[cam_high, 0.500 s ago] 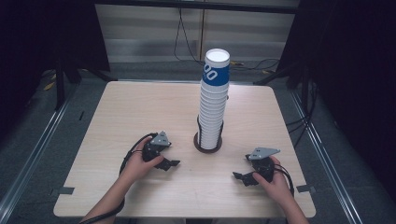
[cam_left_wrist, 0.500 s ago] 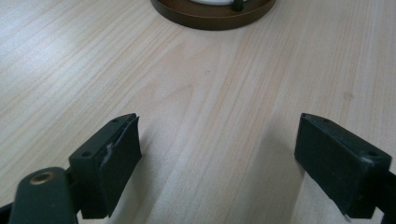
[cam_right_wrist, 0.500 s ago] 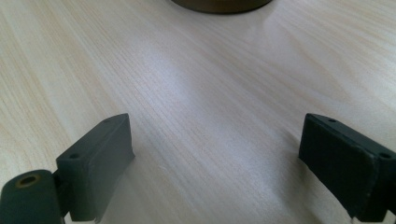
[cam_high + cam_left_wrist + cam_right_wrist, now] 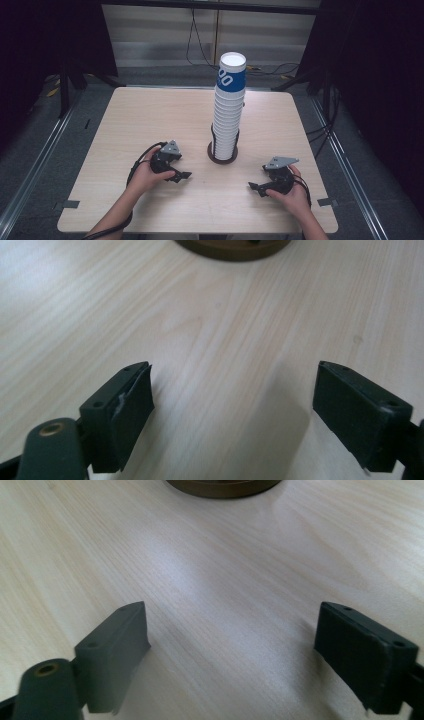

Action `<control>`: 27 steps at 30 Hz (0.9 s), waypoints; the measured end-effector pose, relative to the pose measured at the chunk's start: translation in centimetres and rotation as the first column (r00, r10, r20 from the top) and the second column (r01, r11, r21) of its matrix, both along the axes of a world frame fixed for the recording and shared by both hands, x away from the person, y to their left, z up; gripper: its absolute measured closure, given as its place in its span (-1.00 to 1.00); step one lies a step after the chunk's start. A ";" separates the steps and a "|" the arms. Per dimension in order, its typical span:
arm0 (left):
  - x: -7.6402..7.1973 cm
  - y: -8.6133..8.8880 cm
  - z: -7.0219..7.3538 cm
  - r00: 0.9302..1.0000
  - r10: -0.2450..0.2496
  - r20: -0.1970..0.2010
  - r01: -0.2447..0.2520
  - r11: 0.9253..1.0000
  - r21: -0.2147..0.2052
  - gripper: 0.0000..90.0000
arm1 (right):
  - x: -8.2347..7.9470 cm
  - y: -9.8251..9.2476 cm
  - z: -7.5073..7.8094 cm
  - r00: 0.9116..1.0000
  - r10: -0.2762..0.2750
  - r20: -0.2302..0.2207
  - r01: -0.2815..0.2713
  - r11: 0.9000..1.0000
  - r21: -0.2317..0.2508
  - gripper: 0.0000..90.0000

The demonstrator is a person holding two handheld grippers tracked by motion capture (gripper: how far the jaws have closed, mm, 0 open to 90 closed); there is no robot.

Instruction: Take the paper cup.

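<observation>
Two handheld grippers rest low over a light wooden table (image 4: pixel 150 115), one in each of the person's hands, on the near half of the tabletop. Between them and slightly farther from the person stands a tall stack of paper cups (image 4: pixel 227 112), upright, seated on a dark round base (image 4: pixel 222 157) near the middle of the table. Most cups in the stack are white; the topmost cup carries a blue band with white markings.

Left gripper (image 4: pixel 182 176): held by the left hand (image 4: pixel 145 175) to the left of the base, well apart from it, with the jaws pointing toward the table's centre. In the left gripper view the two black jaws stand spread wide with bare wood grain between them; nothing is pinched. The edge of the round base (image 4: pixel 232 247) appears at the top of that view, ahead of the jaws and clear of them.

Right gripper (image 4: pixel 255 187): held by the right hand (image 4: pixel 292 195) to the right of the base and a little nearer the person, jaws pointing left toward the table's centre. In the right gripper view its jaws are likewise spread wide over bare tabletop, gripping nothing, with the base rim (image 4: pixel 222 487) ahead at the top edge.

Neither gripper touches the cup stack or its base
</observation>
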State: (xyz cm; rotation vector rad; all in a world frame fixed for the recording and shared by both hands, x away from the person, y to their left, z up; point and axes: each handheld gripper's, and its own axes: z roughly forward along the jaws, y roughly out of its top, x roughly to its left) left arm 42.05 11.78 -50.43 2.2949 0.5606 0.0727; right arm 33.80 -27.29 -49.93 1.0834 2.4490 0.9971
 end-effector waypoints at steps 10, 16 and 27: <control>0.0 0.6 1.7 1.000 0.021 -0.010 -0.021 1.000 0.004 -0.64 | 1.5 0.4 2.9 0.999 -0.021 0.037 0.017 0.994 0.106 -0.70; 0.3 0.2 4.6 1.000 0.017 -0.015 -0.018 0.999 -0.037 -0.64 | 2.4 1.5 5.0 0.997 0.010 0.071 -0.018 0.994 0.112 -0.70; 2.0 -1.4 10.5 0.999 -0.021 -0.041 0.022 1.000 0.018 -0.64 | 4.2 3.6 9.4 0.994 0.053 0.092 -0.066 0.989 0.135 -0.71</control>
